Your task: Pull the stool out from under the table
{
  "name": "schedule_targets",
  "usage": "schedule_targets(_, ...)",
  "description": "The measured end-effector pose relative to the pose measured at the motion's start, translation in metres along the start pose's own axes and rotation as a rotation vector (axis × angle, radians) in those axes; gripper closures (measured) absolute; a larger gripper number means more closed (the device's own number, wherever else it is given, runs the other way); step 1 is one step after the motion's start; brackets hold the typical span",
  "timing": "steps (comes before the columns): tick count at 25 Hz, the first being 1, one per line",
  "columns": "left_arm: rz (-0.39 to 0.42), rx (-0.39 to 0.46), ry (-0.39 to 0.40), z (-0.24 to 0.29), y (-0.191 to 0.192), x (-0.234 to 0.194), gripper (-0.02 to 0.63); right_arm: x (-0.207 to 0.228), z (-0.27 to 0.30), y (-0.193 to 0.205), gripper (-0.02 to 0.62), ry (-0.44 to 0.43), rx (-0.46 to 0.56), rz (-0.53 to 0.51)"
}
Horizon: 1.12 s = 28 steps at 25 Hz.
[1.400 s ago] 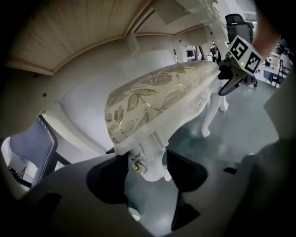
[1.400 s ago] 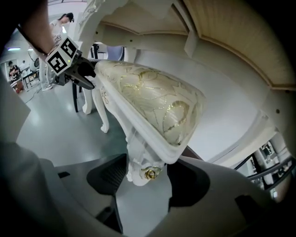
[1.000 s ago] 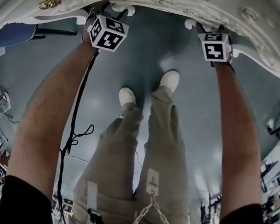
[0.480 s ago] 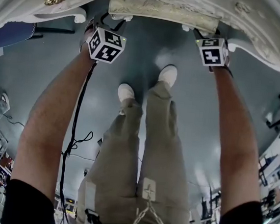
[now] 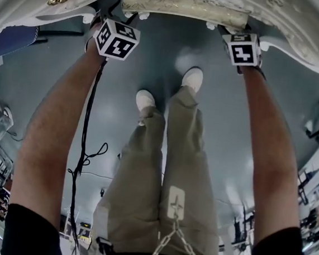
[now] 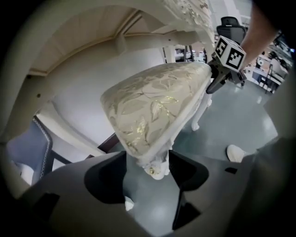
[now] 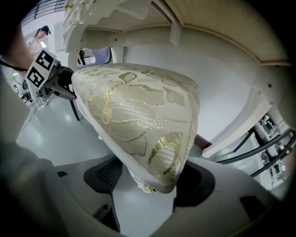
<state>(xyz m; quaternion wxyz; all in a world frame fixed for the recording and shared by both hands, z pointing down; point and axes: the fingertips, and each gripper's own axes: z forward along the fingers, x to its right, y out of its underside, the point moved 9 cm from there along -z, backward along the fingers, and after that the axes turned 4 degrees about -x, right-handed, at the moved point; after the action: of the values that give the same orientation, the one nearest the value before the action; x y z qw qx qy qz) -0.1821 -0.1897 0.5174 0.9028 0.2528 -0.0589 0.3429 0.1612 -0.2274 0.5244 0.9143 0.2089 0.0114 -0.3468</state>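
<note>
The stool [image 5: 185, 8] has a cream seat with gold leaf pattern and carved white legs. Its front edge pokes out from under the white ornate table [image 5: 25, 2]. My left gripper [image 5: 115, 14] is at the seat's left corner and my right gripper [image 5: 232, 27] at its right corner. In the left gripper view the stool's corner [image 6: 152, 102] sits between the jaws of the left gripper [image 6: 148, 166], which have just been opening, with a slim gap at one pad. In the right gripper view the other corner [image 7: 138, 111] fills the right gripper [image 7: 150, 178], whose jaws have also just been opening.
The person's legs and white shoes [image 5: 145, 100] stand on the grey floor just in front of the stool. A black cable [image 5: 85, 145] hangs by the left arm. A blue chair [image 5: 16, 37] stands left of the table, and desks with clutter line both sides.
The stool's seat has come out from under the table edge toward the person, and both hands drew back with it. More of the cushion's front shows now.
</note>
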Motion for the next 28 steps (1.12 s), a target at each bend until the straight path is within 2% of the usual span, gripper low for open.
schedule_targets(2,0.016,-0.017,0.044,0.008,-0.007,0.002,0.330,0.002,0.002,-0.003,0.279,-0.012,0.001,0.034)
schedule_targets(5,-0.134,-0.021,0.112,0.011,-0.011,0.000,0.330,-0.001,0.001,-0.004,0.279,-0.003,-0.010,0.069)
schedule_targets(7,-0.228,-0.015,0.126,0.009,-0.011,0.001,0.331,-0.003,-0.001,-0.003,0.281,0.004,-0.030,0.082)
schedule_targets(9,-0.252,-0.018,0.124,0.007,-0.010,0.003,0.334,-0.004,-0.002,-0.002,0.281,0.001,-0.049,0.088)
schedule_targets(13,-0.160,-0.034,0.117,-0.001,0.000,0.011,0.337,-0.013,-0.005,0.007,0.281,-0.017,-0.069,0.088)
schedule_targets(17,-0.063,-0.059,0.093,-0.011,0.017,0.025,0.347,-0.025,-0.015,0.021,0.281,0.013,-0.079,0.092)
schedule_targets(28,-0.010,-0.099,0.126,-0.038,0.053,0.058,0.347,-0.064,-0.036,0.063,0.288,-0.018,-0.156,0.153)
